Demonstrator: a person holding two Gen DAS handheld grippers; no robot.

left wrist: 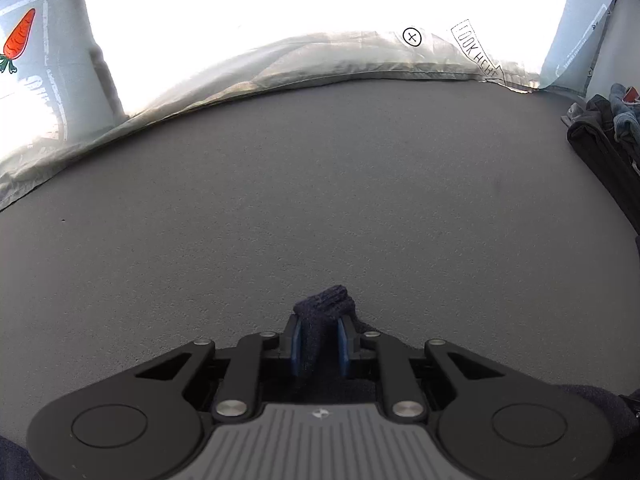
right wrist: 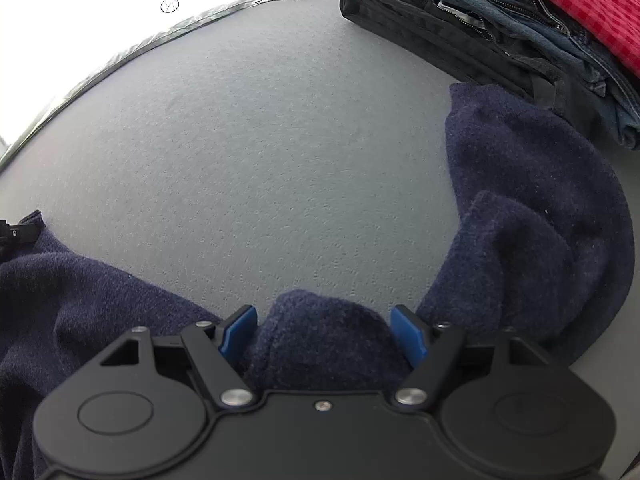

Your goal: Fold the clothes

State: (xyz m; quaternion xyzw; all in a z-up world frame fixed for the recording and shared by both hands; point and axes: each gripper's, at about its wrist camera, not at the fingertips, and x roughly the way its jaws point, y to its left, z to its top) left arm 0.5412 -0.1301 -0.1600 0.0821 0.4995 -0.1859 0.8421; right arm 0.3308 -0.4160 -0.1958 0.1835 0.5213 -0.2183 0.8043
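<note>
A dark navy knitted garment (right wrist: 532,184) lies rumpled on the grey table surface (right wrist: 260,152), one part stretching right and another spreading out at the lower left. My right gripper (right wrist: 324,324) points down at it, jaws wide, with a hump of the navy knit bulging between the blue pads (right wrist: 240,332); I see no squeeze on it. In the left wrist view my left gripper (left wrist: 320,320) is shut on a narrow fold of the navy garment (left wrist: 326,300), which sticks up past the fingertips.
A stack of folded clothes (right wrist: 500,20), black, denim and red checked, sits at the far right, also seen as a clothes stack (left wrist: 608,128). A pale printed sheet (left wrist: 360,56) edges the far side. A panel with a carrot print (left wrist: 20,40) stands at the left.
</note>
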